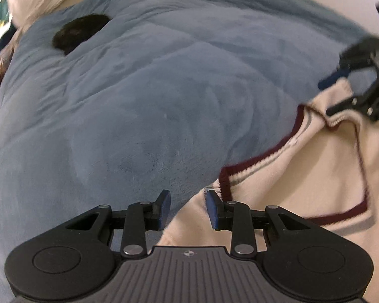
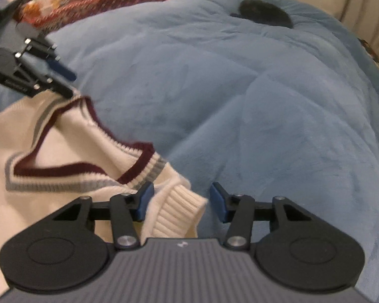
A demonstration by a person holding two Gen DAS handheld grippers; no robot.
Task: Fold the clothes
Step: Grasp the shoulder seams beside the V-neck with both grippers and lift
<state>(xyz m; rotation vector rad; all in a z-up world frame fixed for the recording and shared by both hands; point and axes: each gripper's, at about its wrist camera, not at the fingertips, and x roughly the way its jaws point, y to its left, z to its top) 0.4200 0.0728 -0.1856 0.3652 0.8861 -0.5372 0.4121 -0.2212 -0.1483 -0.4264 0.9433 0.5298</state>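
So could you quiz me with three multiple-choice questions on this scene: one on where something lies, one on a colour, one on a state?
1. Where does the dark lump lie?
A. On the sweater
B. On the blue blanket, apart from the sweater
C. Between a gripper's fingers

2. What colour is the band that edges the sweater's V-neck?
A. Green
B. Yellow
C. Maroon

3. How do the right gripper's jaws stand?
A. Apart, with a ribbed edge between them
B. Pressed tight together
C. Out of sight

Answers:
1 B: the dark lump sits far up the blue blanket, clear of the cream sweater.
2 C: the band is maroon, with a grey stripe beside it.
3 A: the right gripper shows a gap between its blue pads, with the ribbed edge lying in it.
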